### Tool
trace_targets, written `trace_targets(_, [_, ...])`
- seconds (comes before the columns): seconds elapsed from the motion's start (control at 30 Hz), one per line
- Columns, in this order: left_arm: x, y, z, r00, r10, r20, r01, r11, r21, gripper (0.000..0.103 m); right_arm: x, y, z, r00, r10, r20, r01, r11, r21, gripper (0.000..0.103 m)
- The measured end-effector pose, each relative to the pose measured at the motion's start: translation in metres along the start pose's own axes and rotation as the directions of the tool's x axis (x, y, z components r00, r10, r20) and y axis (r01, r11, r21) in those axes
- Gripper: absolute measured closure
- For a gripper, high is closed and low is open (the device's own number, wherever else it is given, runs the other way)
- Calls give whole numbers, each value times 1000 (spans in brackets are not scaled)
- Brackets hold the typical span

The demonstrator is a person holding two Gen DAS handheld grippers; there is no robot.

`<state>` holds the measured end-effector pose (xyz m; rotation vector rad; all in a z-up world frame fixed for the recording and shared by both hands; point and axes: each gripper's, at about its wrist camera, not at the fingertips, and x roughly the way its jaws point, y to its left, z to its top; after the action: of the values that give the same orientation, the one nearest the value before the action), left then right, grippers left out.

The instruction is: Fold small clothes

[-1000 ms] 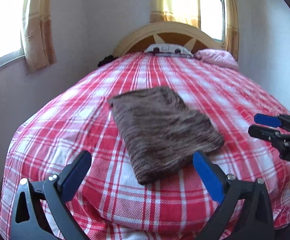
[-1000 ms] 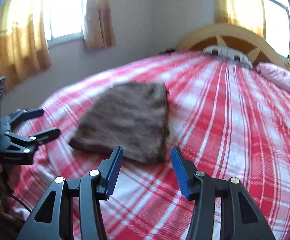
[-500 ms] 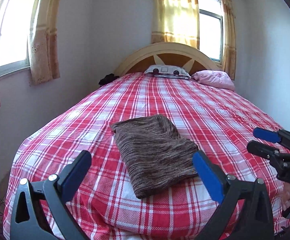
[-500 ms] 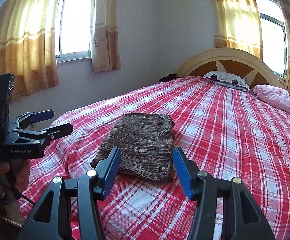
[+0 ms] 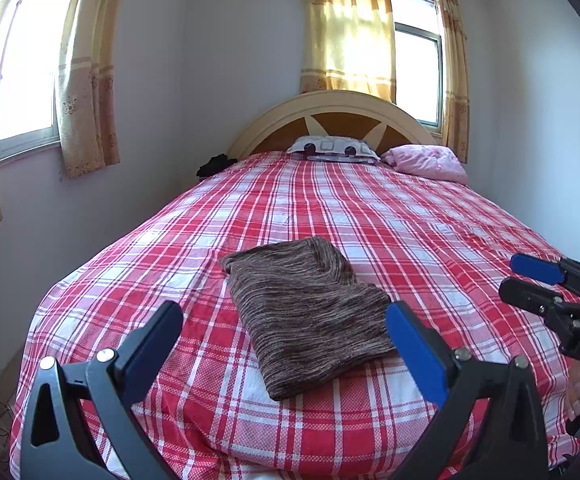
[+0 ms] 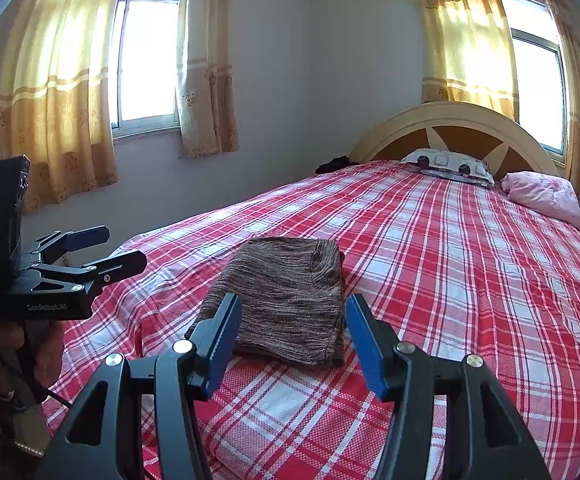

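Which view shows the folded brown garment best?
The left wrist view: the garment lies whole between the fingers, only its right edge clipped. In the right wrist view the garment has its near corners hidden behind the fingertips.

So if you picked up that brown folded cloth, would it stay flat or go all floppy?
Probably floppy: the brown cloth is soft knit lying in loose layers, so it would likely sag and unfold. It looks light, and its fuzzy weave probably wouldn't slip on the bed.

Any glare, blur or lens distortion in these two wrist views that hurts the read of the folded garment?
Left wrist view: sharp; the windows blow out white, and the fisheye bows the walls, yet the garment shows its knit clearly. Right wrist view: the same backlight through the curtains, dark corners, and the garment stays crisp.
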<state>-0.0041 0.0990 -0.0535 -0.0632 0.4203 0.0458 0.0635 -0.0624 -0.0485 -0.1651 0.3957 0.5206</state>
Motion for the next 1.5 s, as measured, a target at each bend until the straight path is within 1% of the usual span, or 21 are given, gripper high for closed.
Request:
trace_targets(1.07, [0,-3,-1,1000,5,-10,-5,1000,10,0,2,-2,-10,1000,10,-11,-10,1000,26,47])
trace_targets(1.17, [1,-1,1,1000,-10,-20,11,1000,17,0,2,-3,-11,1000,9,-11,-9,1000,28,47])
trace_targets(1.27, [-3,-1,4,1000,4,0,-4,1000,30,0,3,-4,-11,1000,9,-10,-8,999,32,47])
trace_targets(1.5, [-13,2,12,999,-6,52,5,1000,24,0,2,-5,-11,1000,10,-9,-9,999,36,47])
